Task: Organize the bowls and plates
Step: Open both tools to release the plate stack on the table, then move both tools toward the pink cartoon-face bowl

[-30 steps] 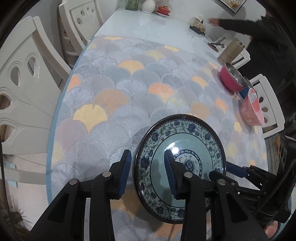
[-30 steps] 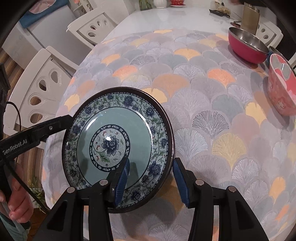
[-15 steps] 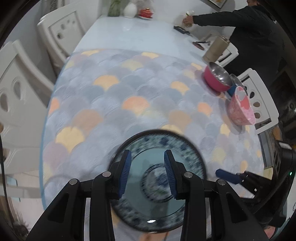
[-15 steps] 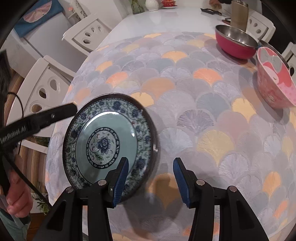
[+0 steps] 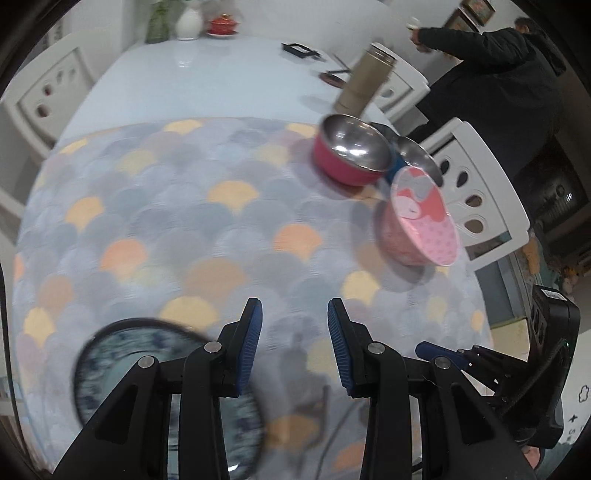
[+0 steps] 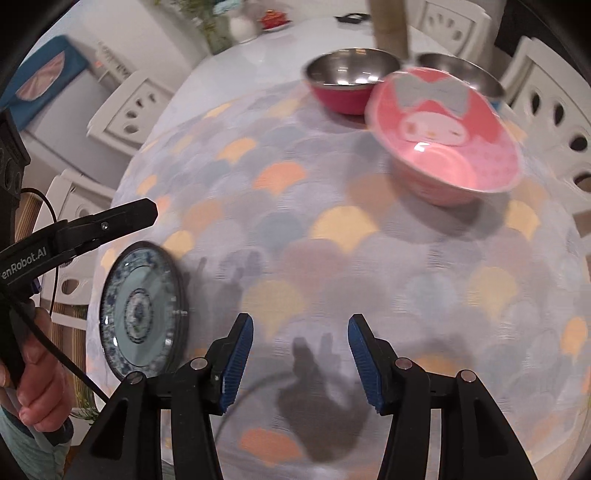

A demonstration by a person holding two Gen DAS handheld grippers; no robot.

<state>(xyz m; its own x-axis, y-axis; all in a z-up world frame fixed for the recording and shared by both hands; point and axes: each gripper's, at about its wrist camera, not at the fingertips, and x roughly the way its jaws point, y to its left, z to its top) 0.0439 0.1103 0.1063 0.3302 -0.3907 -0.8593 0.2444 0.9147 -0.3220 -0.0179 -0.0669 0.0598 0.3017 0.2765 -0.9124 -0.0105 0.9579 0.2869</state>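
Note:
A blue-and-white floral plate (image 5: 122, 373) lies on the patterned tablecloth near the front left edge; it also shows in the right wrist view (image 6: 142, 314). My left gripper (image 5: 294, 345) is open and empty, just right of the plate. My right gripper (image 6: 300, 356) is open and empty, right of the plate. A pink cartoon bowl (image 5: 421, 225) (image 6: 447, 136), a red steel-lined bowl (image 5: 351, 155) (image 6: 349, 83) and a further steel bowl (image 6: 458, 72) sit at the far right.
A tan cylinder flask (image 5: 365, 79) stands behind the bowls. White chairs (image 5: 476, 192) surround the table. A person in black (image 5: 509, 74) stands at the far right. A vase and red teacup (image 5: 221, 26) sit at the far end. The left gripper's body (image 6: 74, 236) shows at left.
Both grippers have let go of the plate and swung up and to the right toward the bowls. The plate now lies on the cloth at the lower left.

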